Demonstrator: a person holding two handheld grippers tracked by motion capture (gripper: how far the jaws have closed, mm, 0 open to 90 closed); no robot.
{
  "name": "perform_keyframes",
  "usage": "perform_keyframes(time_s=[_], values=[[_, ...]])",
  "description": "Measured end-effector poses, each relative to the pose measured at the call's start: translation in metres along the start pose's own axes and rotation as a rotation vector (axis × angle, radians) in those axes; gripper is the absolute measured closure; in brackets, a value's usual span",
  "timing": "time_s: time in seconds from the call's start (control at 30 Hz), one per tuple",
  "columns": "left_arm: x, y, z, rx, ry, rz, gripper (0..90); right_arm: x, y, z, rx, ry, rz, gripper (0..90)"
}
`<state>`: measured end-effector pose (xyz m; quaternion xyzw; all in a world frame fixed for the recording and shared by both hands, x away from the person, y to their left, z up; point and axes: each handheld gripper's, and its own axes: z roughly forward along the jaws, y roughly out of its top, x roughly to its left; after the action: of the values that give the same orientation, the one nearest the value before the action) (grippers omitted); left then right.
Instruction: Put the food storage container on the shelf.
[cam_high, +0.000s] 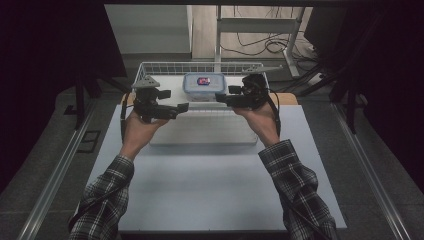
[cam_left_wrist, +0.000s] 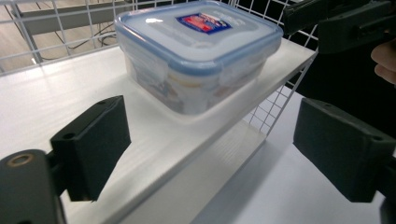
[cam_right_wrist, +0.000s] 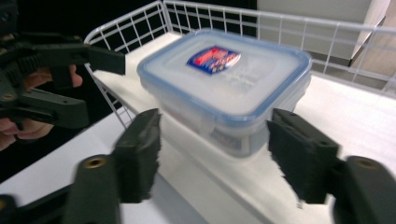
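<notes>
You are flanking the clip-lock food container (cam_high: 204, 86) in the wire basket (cam_high: 150, 66), left tool (cam_high: 184, 106) and right tool (cam_high: 218, 96) both spread empty; rigid, slick plastic, likely light — grip its short sides below the lid rim.

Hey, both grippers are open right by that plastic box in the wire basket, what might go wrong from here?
1. The box sits near the shelf's front edge; a push from the left gripper or right gripper might slide it off.
2. The wire basket rails stand close around it, so a jaw could snag on them.
3. The smooth lid might slip from a shallow grip.
</notes>
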<state>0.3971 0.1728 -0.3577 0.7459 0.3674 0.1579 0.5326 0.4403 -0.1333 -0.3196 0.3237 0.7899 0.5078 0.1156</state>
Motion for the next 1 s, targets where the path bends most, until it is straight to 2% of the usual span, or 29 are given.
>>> perform_keyframes(time_s=[0.2,0.6,0.77,1.0], values=[[-0.007,-0.010,-0.005,0.013,-0.008,0.020,5.7,0.009,-0.013,0.001,0.015,-0.022,-0.024,20.2],[-0.019,-0.027,-0.014,0.021,-0.022,0.027,3.0,0.019,-0.032,-0.001,0.056,-0.013,-0.058,10.5],[-0.028,-0.040,-0.016,0.027,-0.028,0.045,2.5,0.025,-0.043,-0.002,0.061,-0.003,-0.067,5.6],[-0.036,-0.054,-0.015,0.039,-0.014,0.064,1.9,0.033,-0.058,-0.002,0.063,-0.007,-0.105,1.5]])
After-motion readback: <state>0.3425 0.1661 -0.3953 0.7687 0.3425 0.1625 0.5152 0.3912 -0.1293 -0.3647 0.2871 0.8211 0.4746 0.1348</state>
